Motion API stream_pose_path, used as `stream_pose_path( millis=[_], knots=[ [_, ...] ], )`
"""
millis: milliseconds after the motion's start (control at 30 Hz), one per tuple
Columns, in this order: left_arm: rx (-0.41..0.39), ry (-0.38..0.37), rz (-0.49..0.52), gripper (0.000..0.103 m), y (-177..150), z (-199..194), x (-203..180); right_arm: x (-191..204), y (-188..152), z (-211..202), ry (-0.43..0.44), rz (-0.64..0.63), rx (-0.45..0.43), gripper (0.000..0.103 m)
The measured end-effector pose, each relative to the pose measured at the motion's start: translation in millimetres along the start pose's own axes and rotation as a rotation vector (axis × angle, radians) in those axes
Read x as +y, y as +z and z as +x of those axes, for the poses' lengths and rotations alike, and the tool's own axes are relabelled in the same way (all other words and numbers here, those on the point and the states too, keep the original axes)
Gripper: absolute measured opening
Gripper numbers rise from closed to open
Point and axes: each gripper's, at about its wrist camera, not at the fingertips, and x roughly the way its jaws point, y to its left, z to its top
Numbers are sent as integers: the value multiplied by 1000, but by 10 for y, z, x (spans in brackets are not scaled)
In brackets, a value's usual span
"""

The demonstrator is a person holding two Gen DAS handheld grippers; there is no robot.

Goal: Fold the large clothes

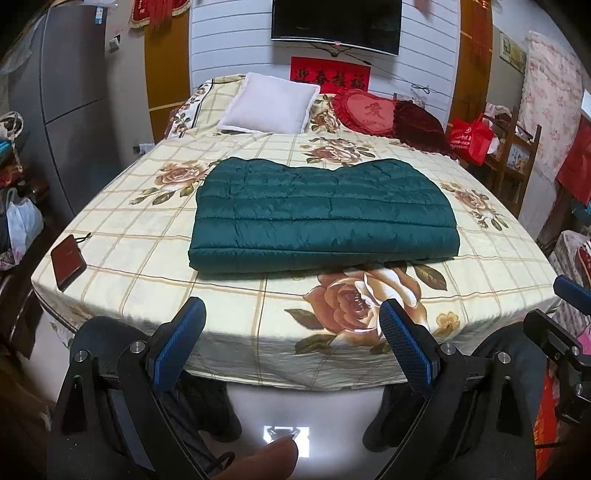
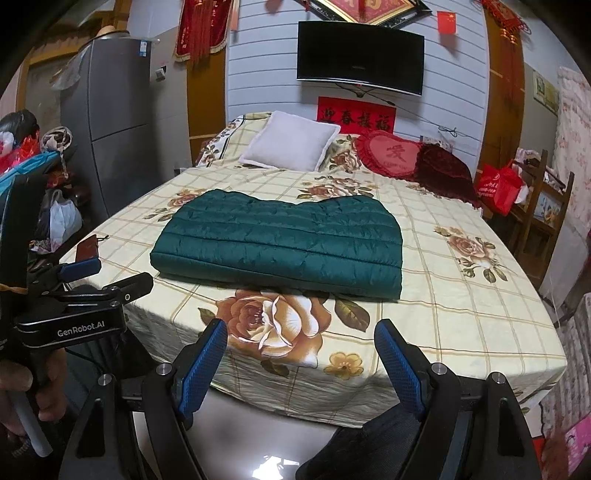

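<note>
Nearest the lens, the left gripper (image 1: 291, 321) hangs off the foot of the bed (image 1: 147, 295), its blue-padded fingers spread wide with nothing between them; the glossy floor (image 1: 258, 413) shows below. The right gripper (image 2: 301, 345) sits in like pose beside it, jaws wide apart and empty, also short of the mattress edge. In the right wrist view the left gripper's black body shows at the left edge, held in a hand (image 2: 22, 384). Bedsheet cream, tan grid, large rose prints. A flat dark red case (image 1: 69, 262) lies near the bed's left corner. Mid-bed: the green quilted jacket (image 1: 321, 214), folded into a thick rectangle, folded edge toward the foot, lying flat and apart from both grippers. Beyond it, at the head: white pillow (image 1: 271, 103), red heart-shaped cushion (image 1: 369, 110), dark maroon cushion (image 1: 417, 120) touching it. Containers: a red shopping bag (image 1: 471, 138) on a wooden rack right of the bed, contents not visible; a white plastic bag (image 1: 22, 221) on the floor left, contents unclear. Far wall: black TV (image 1: 336, 26), red banner beneath, grey fridge (image 1: 66, 74) at left.
</note>
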Motion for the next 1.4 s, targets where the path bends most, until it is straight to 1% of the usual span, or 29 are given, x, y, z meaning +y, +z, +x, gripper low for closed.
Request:
stream_pose_path(
  millis=[600, 1133, 1400],
  knots=[
    [20, 3, 8, 95, -46, 36, -20, 31, -28, -5, 17, 12, 2, 80],
    [24, 1, 12, 95, -54, 46, -58, 9, -34, -11, 16, 20, 4, 80],
    [23, -14, 9, 95, -72, 73, -61, 16, -32, -8, 15, 19, 4, 80]
  ],
)
